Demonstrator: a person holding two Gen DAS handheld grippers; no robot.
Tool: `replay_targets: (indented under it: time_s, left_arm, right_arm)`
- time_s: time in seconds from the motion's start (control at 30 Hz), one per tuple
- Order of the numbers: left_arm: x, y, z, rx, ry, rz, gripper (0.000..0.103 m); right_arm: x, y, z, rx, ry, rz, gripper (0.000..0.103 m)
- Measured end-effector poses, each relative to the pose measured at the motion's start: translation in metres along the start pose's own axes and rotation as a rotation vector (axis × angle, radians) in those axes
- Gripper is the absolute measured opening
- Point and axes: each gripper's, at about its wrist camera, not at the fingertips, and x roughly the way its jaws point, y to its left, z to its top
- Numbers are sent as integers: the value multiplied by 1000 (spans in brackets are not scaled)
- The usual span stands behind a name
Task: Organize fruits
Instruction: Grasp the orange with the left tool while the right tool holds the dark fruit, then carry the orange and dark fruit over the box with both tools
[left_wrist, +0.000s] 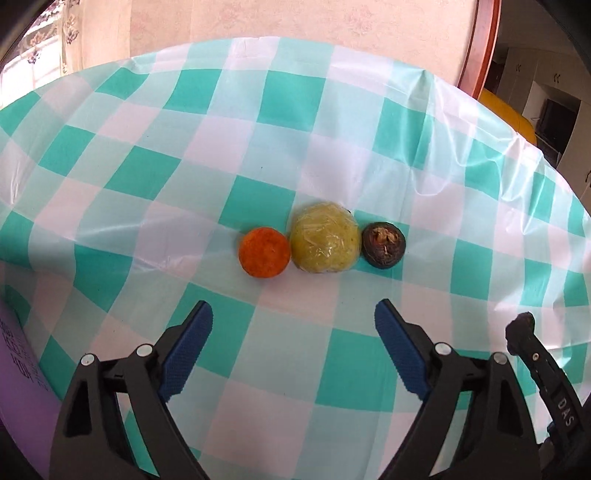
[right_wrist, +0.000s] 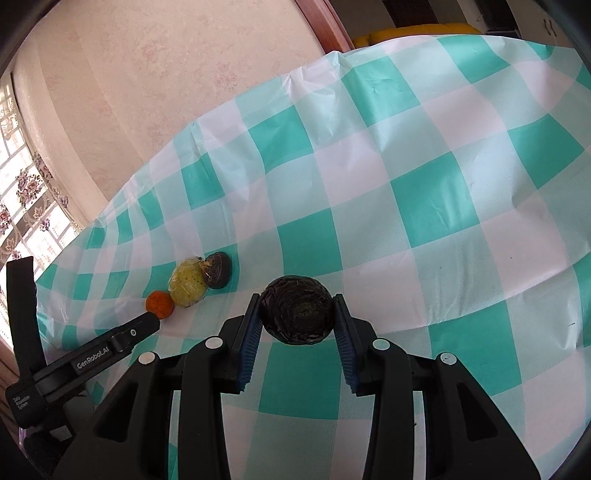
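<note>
Three fruits lie in a touching row on the teal-and-white checked tablecloth (left_wrist: 147, 166): a small orange one (left_wrist: 263, 252), a yellow-green one in clear wrap (left_wrist: 325, 242) and a dark brown one (left_wrist: 384, 245). My left gripper (left_wrist: 293, 308) hovers just in front of the row, open, nothing between its blue pads. In the right wrist view the same row, the orange fruit (right_wrist: 159, 304), the wrapped fruit (right_wrist: 188, 288) and the dark brown fruit (right_wrist: 218, 275), lies at the left. My right gripper (right_wrist: 296, 299) is shut on a dark round ridged fruit (right_wrist: 297, 314), held above the cloth to the right of the row.
The table's far edge meets a pale patterned wall. A wooden door frame (left_wrist: 480, 44) and a yellow object (left_wrist: 513, 114) stand beyond the right corner. A purple box (left_wrist: 18, 369) sits at the near left edge. A window (right_wrist: 22, 206) is at the far left.
</note>
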Motion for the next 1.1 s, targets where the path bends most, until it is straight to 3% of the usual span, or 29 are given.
replay_targets:
  time_s: [0.23,0.4,0.53,0.63,0.93,1.1]
  left_arm:
    - [46,-4,19,118,61,115,70]
    - [55,6,29,89,56,59,63]
    - [53,2,30,124,36,66,36]
    - [40,2,24,92,24,58,34]
    - [-59,2,-52,80,-52,-94,34]
    - [-78,27,-97,5,-53,-181,34]
  right_arm:
    - [3,1,1,3,4,18,39]
    - [3,0,0,-1,15,24,39]
    - [4,2,0,-3,21,26,39]
    - [4,2,0,-2,20,30,39]
    - [7,2,1,-5,40,27,38]
    - [9,3,2,-6,49,19,38]
